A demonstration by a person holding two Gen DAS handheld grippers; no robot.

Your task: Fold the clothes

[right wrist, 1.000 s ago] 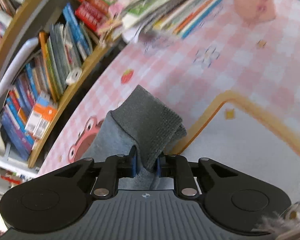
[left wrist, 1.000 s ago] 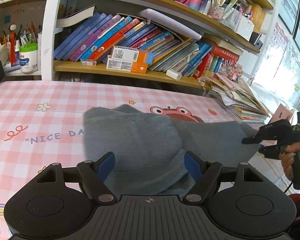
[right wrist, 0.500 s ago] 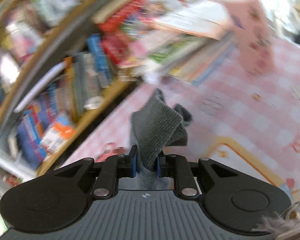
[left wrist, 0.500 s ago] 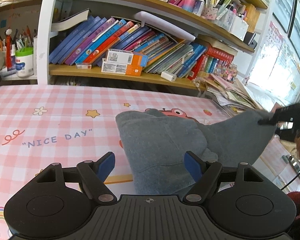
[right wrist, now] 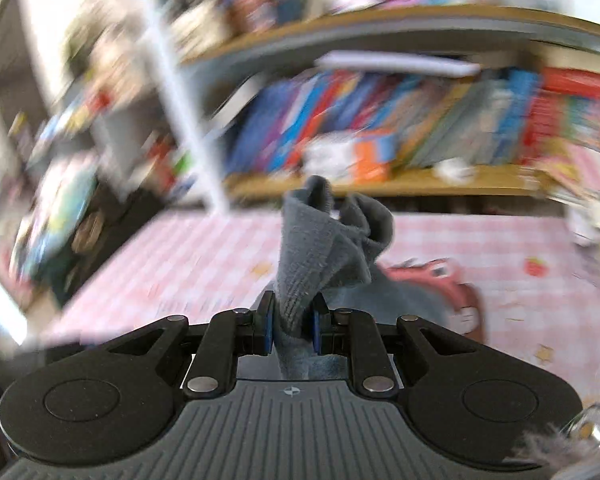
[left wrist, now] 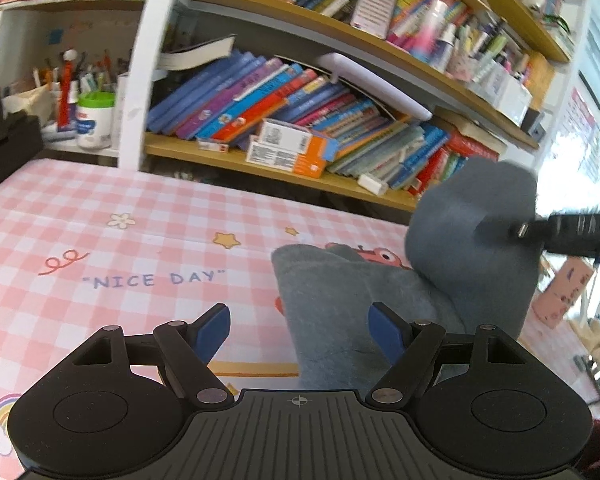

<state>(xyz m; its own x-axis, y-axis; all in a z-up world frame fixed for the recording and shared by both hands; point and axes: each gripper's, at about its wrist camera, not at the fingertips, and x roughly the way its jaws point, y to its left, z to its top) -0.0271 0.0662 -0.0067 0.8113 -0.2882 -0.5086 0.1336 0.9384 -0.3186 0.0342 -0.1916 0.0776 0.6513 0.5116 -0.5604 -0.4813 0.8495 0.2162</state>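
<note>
A grey garment [left wrist: 340, 312] lies partly on the pink checked tablecloth [left wrist: 100, 248], its right part lifted off the table. My right gripper [right wrist: 293, 320] is shut on a bunched ribbed edge of the grey garment [right wrist: 312, 248], which sticks up between the blue pads. In the left wrist view the right gripper [left wrist: 520, 232] shows at the right edge, holding the raised cloth in the air. My left gripper [left wrist: 299, 330] hangs open low over the near part of the garment, nothing pinched between its fingers.
A bookshelf [left wrist: 300, 168] full of leaning books stands right behind the table. A white tub with a green lid [left wrist: 94, 120] and pens sit at the far left. A pink card [left wrist: 568, 292] stands past the table's right side.
My right gripper has risen and swung leftward while rolling, carrying the garment's edge up off the table. The cloth on the table has been dragged to the right. My left gripper stays open.
</note>
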